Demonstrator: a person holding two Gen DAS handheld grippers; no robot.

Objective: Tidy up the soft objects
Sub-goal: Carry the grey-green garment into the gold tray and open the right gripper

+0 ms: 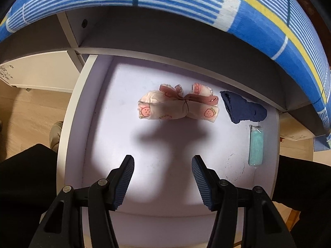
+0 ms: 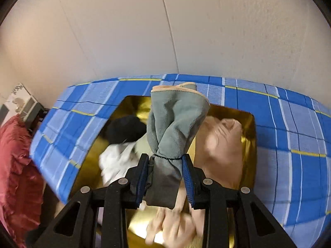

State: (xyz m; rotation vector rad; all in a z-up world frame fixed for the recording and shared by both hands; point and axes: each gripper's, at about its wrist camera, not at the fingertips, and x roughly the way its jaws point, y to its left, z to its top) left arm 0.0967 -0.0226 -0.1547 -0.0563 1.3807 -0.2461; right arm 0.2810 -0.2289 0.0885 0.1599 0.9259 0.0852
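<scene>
In the left wrist view my left gripper (image 1: 163,161) hangs open over a white drawer (image 1: 99,111), with nothing between its fingers. Ahead of it on the drawer floor lies a tied pink strawberry-print cloth bundle (image 1: 178,108). Right of that sit a crumpled navy cloth (image 1: 243,108) and a wrapped mint-green packet (image 1: 256,146). In the right wrist view my right gripper (image 2: 165,161) is shut on a rolled grey cloth bundle (image 2: 175,124) with a peach edge, tied with a black thread. It is held above a gold tray (image 2: 249,144) holding peach, white and black soft items.
A blue plaid sheet (image 2: 289,128) covers the bed under the tray and overhangs the drawer as the sheet's edge (image 1: 269,26). A red pillow (image 2: 18,165) lies at the left. A plain wall (image 2: 165,31) stands behind. A dark trouser leg (image 1: 26,177) borders the drawer's left side.
</scene>
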